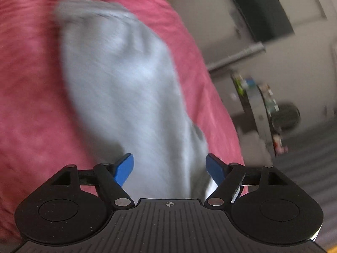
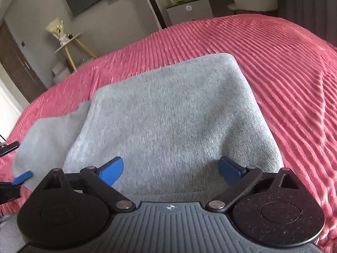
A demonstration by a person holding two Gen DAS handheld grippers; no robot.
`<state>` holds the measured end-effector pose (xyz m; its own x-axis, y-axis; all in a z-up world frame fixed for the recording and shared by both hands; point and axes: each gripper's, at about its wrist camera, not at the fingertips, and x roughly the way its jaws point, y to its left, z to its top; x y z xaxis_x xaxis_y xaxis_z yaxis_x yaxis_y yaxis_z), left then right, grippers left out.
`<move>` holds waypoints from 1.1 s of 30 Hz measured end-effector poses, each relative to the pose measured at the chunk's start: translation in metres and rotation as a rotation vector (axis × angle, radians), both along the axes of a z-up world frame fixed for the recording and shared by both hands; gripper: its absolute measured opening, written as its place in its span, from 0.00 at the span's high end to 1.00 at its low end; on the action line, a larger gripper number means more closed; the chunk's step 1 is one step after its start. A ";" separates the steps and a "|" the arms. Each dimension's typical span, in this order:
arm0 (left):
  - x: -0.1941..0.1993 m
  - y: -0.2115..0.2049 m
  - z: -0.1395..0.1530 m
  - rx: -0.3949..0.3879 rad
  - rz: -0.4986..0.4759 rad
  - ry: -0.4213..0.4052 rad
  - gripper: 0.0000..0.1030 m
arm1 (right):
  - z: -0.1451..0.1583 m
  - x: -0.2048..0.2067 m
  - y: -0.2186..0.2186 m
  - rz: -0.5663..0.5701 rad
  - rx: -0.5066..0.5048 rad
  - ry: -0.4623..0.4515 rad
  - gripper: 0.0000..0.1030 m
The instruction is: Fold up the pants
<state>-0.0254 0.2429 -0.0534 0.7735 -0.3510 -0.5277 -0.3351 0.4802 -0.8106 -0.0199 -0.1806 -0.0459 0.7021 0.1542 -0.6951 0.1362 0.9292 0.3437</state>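
Pants of soft grey knit [image 2: 168, 113] lie folded into a thick stack on the pink ribbed bedspread [image 2: 284, 73]; the right hand-held gripper [image 2: 170, 171] and left hand-held gripper [image 1: 170, 168] both stand spread wide over the cloth, gripping nothing; a blue fingertip dragging across could snag the top layer and skew the offset lower edge.

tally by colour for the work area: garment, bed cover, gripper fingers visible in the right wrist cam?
Grey: 1, the pants
Pink: 1, the bedspread
Blue: 3 fingers, two on the right gripper and one on the left gripper at the frame edge
Total: 5
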 end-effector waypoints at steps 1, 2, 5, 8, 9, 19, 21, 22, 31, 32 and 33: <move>-0.003 0.008 -0.005 -0.023 0.021 0.006 0.23 | 0.000 0.000 0.000 -0.001 0.002 0.002 0.06; -0.006 0.019 -0.011 -0.070 0.039 0.005 0.23 | -0.001 0.001 -0.001 -0.003 0.007 0.003 0.06; -0.014 0.041 -0.022 -0.176 0.072 -0.016 0.23 | -0.001 0.000 -0.002 -0.007 0.017 0.002 0.06; -0.019 0.054 -0.020 -0.149 0.103 -0.025 0.23 | -0.002 0.001 0.001 -0.003 0.000 0.008 0.06; -0.020 0.057 -0.020 -0.127 0.114 -0.024 0.23 | -0.002 0.002 0.002 -0.002 -0.008 0.011 0.05; -0.009 0.091 -0.046 -0.202 0.174 -0.070 0.22 | -0.003 0.005 0.007 0.000 -0.041 0.024 0.05; -0.005 0.096 -0.046 -0.170 0.170 -0.071 0.22 | -0.003 0.005 0.008 0.002 -0.048 0.027 0.05; -0.002 0.099 -0.048 -0.166 0.169 -0.058 0.22 | -0.003 0.005 0.008 0.003 -0.051 0.029 0.05; 0.007 0.115 -0.066 -0.284 0.139 -0.149 0.26 | -0.003 0.006 0.010 0.008 -0.072 0.035 0.05; 0.009 0.116 -0.068 -0.304 0.139 -0.161 0.26 | -0.003 0.006 0.011 0.009 -0.076 0.036 0.05; 0.010 0.117 -0.070 -0.324 0.141 -0.169 0.28 | -0.003 0.007 0.011 0.010 -0.082 0.038 0.05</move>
<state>-0.0153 0.3602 -0.1238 0.8927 -0.3625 -0.2678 -0.2281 0.1490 -0.9622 -0.0133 -0.1691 -0.0492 0.6738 0.1028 -0.7318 0.1378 0.9554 0.2611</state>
